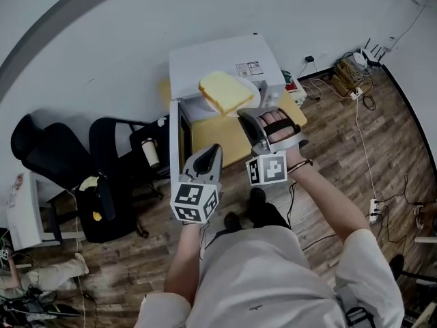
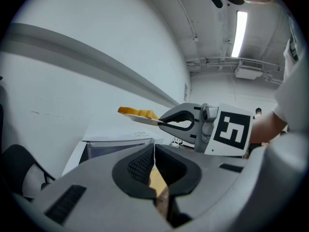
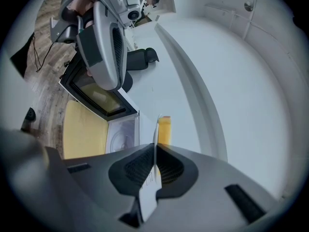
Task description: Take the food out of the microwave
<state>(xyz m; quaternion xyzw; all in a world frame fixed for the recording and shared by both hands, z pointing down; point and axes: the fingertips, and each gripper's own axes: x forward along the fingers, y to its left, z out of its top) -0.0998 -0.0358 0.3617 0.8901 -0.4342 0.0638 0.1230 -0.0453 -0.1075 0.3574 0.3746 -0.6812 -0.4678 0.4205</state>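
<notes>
Head view: my right gripper (image 1: pixel 244 115) clamps the plate (image 1: pixel 250 89) by its rim so the bread (image 1: pixel 224 93) sits level, at 12 o'clock above the open microwave (image 1: pixel 212 61); my left gripper (image 1: pixel 214 150), clenched empty, hovers at 7 o'clock.

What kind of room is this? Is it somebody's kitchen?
Probably an office or lab workroom, not a kitchen: black office chairs, loose cables across the wooden floor, and the microwave on a small yellow table by a bare wall.
</notes>
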